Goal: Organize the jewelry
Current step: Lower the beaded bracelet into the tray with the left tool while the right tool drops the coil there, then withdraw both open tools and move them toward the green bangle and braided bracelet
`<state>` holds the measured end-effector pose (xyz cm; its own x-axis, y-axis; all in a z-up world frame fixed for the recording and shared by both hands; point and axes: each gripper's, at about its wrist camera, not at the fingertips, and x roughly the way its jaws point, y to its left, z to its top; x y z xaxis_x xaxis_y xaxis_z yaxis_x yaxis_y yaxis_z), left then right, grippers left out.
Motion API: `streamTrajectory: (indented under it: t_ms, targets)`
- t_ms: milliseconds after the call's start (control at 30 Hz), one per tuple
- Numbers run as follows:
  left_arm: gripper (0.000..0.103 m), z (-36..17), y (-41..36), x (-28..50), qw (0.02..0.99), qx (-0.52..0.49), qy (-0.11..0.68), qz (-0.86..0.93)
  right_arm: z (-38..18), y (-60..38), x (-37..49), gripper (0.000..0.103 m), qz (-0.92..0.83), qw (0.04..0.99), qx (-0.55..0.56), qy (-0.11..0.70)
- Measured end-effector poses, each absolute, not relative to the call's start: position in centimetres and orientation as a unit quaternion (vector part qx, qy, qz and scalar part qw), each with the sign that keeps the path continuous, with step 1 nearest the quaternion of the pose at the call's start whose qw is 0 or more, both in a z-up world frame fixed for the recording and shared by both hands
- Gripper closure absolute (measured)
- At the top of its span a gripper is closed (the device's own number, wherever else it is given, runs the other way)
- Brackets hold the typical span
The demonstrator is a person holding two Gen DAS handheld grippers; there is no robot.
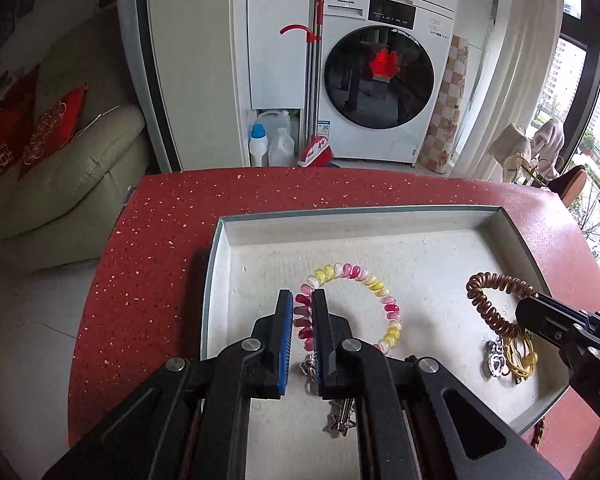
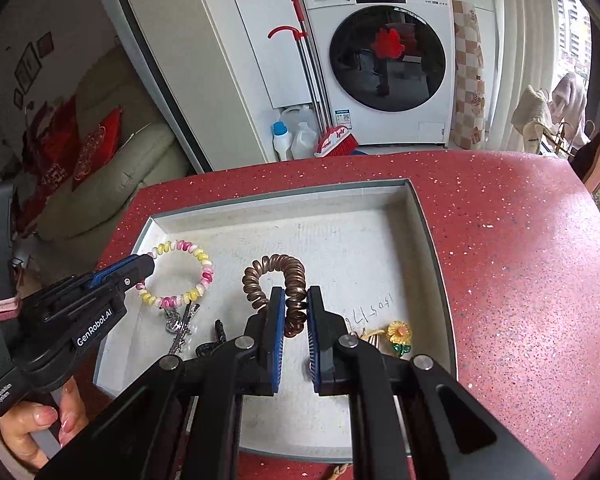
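Observation:
A shallow white tray (image 1: 420, 220) sits on the red speckled table. My left gripper (image 1: 302, 300) is shut on the left side of a pink-and-yellow coil bracelet (image 1: 374, 284), low in the tray; both show in the right wrist view, the gripper (image 2: 146, 260) and the bracelet (image 2: 204, 268). My right gripper (image 2: 296, 300) is shut on a brown coil bracelet (image 2: 276, 266), also seen in the left wrist view (image 1: 488, 284) with the gripper (image 1: 524, 310). A silver charm chain (image 2: 180, 328), a sunflower brooch (image 2: 398, 334), a heart pendant (image 1: 497, 362) and a yellow cord piece (image 1: 522, 354) lie in the tray.
The red table (image 2: 520, 260) ends just beyond the tray (image 2: 428, 216). Behind stand a washing machine (image 1: 384, 76), detergent bottles (image 1: 260, 144), a red broom (image 1: 314, 80) and a beige sofa (image 1: 72, 160). A chair (image 2: 598, 156) stands at the table's right.

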<state>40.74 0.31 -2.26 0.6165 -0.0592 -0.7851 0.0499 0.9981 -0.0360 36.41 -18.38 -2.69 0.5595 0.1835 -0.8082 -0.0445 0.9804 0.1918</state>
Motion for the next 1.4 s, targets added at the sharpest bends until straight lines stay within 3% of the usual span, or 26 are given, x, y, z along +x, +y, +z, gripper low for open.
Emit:
streamTrajectory:
  t_ms: [567,600,700,1400]
  targets:
    - [0.075,-5.6,-1.9,40.0,0.894,0.058,0.445,-0.021,-5.3,-18.2,37.2,0.088,0.055,0.867,0.061,0.491]
    - [0.075,-5.6,-1.8,39.9,0.894,0.058,0.443,-0.021,-5.2,-18.2,37.2,0.084,0.056,0.867,0.063,0.491]
    - [0.075,-5.3,-1.7,39.4,0.897,0.059,0.438,-0.020,-4.6,-18.3,36.9,0.048,0.062,0.870,0.070,0.484]
    - [0.075,0.0,0.4,34.4,0.922,0.021,0.386,-0.026,-0.7,-20.2,30.2,0.038,0.060,0.886,0.118,0.443]
